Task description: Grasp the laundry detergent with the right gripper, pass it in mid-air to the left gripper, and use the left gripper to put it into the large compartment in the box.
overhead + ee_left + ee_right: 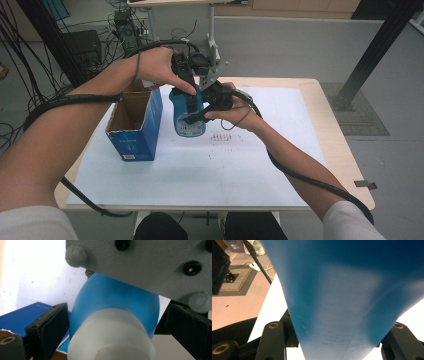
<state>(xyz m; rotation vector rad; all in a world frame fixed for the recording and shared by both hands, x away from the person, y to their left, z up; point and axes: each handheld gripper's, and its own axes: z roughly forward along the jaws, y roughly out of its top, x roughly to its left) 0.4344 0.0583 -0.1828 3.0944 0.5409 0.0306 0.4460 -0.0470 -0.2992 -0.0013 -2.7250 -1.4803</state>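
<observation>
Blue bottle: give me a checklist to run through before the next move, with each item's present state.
1. Right tongs shut on the blue bottle: ok, the body fills the gap between the jaws.
2. Left tongs around the white cap: ok, a jaw on each side; pads pressing: cannot tell.
3. Cap on the bottle: ok.
4. Bottle lifted off the white sheet: ok.
5. Blue box open at the top: ok, upright beside the bottle.
6. Box empty: cannot tell.
</observation>
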